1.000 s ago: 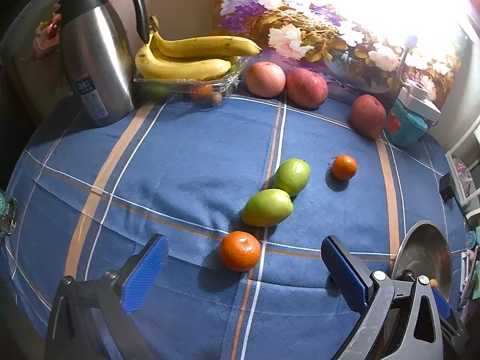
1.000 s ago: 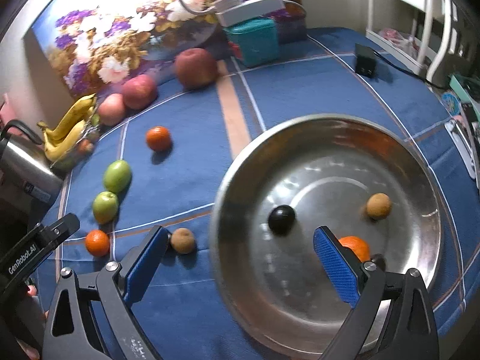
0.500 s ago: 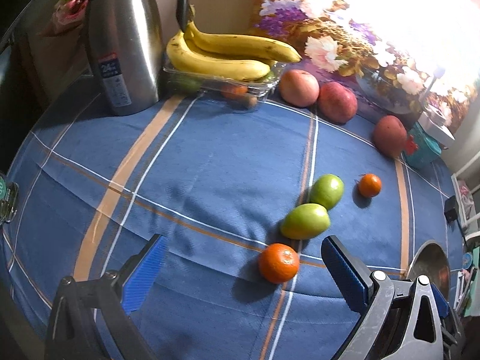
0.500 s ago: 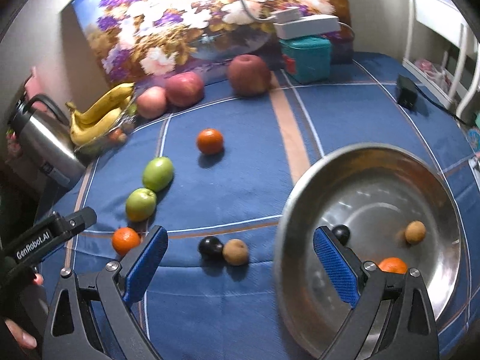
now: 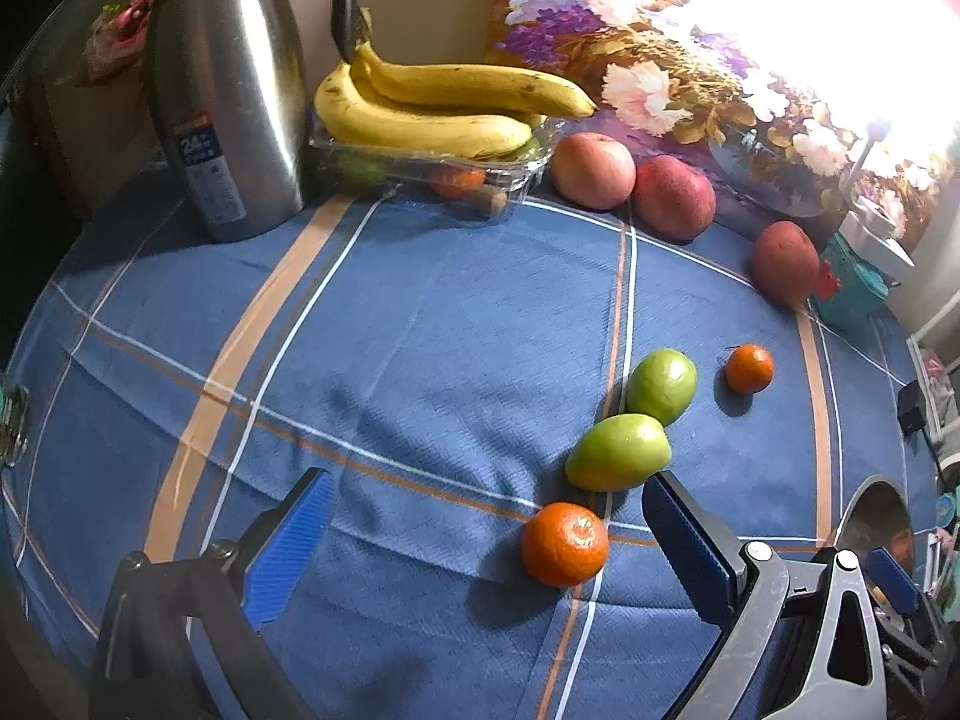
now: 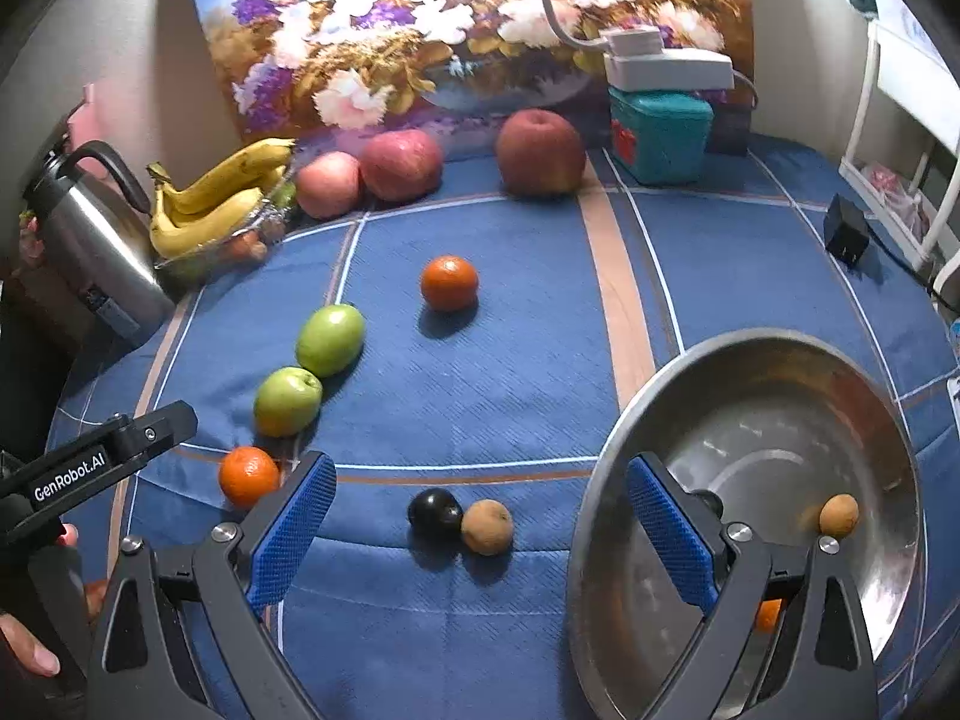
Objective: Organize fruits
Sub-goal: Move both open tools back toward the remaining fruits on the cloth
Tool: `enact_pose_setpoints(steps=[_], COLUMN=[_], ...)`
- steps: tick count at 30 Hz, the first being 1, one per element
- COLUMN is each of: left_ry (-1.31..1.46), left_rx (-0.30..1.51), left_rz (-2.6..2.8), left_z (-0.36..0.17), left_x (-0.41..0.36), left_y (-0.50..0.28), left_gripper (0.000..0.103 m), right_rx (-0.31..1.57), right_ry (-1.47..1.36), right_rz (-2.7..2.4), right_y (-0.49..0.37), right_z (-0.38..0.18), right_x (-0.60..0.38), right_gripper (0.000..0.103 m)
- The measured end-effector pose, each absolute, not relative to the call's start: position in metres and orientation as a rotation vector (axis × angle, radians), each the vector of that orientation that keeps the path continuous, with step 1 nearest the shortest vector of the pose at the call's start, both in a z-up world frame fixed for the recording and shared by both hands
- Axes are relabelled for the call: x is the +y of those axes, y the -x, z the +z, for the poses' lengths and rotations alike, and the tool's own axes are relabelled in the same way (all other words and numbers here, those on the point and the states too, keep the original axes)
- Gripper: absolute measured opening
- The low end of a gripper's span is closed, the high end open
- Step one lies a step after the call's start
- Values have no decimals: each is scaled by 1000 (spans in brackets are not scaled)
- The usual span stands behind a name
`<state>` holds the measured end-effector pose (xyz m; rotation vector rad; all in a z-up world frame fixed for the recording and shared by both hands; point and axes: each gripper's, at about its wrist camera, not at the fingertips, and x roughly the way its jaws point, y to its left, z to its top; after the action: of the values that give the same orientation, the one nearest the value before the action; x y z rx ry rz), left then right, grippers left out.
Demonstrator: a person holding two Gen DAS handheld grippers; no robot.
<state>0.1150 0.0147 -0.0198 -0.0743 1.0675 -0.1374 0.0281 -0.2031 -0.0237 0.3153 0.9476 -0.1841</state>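
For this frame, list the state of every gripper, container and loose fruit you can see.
left gripper: open, empty
right gripper: open, empty
metal bowl: holds a brown fruit, partly hidden others
near orange: loose on cloth
two green fruits: touching
dark fruit: touching brown fruit outside bowl
bananas: on plastic tray
kettle: upright

We note a beige wall (image 6: pixel 162 78), floral painting (image 6: pixel 420 48) leaning against it, blue plaid tabletop (image 6: pixel 510 372), white chair frame (image 6: pixel 900 120) at right, strong glare above.
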Motion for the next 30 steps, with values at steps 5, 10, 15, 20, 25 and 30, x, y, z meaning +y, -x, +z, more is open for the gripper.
enact_pose_setpoints(steps=[5, 10, 15, 20, 25, 30], left_ry=[65, 69, 35, 49, 44, 25], left_rx=[1080, 1080, 1079, 1089, 1100, 1150], left_rz=[-172, -206, -214, -210, -226, -244], left_z=[-22, -23, -25, -27, -30, -41], left_x=[9, 3, -7, -10, -13, -19], left_y=[-117, -116, -114, -114, -113, -113], left_gripper=[103, 103, 102, 101, 97, 91], right_rx=[938, 924, 935, 965, 997, 1042], right_ry=[-290, -288, -277, -240, -248, -254], right_rz=[-209, -202, -181, -172, -174, -175], right_y=[-29, -32, -35, -38, -38, -40], right_z=[-22, -20, -23, -30, -37, -47], right_x=[-202, -202, -201, -196, -199, -200], right_gripper=[97, 95, 82, 72, 62, 52])
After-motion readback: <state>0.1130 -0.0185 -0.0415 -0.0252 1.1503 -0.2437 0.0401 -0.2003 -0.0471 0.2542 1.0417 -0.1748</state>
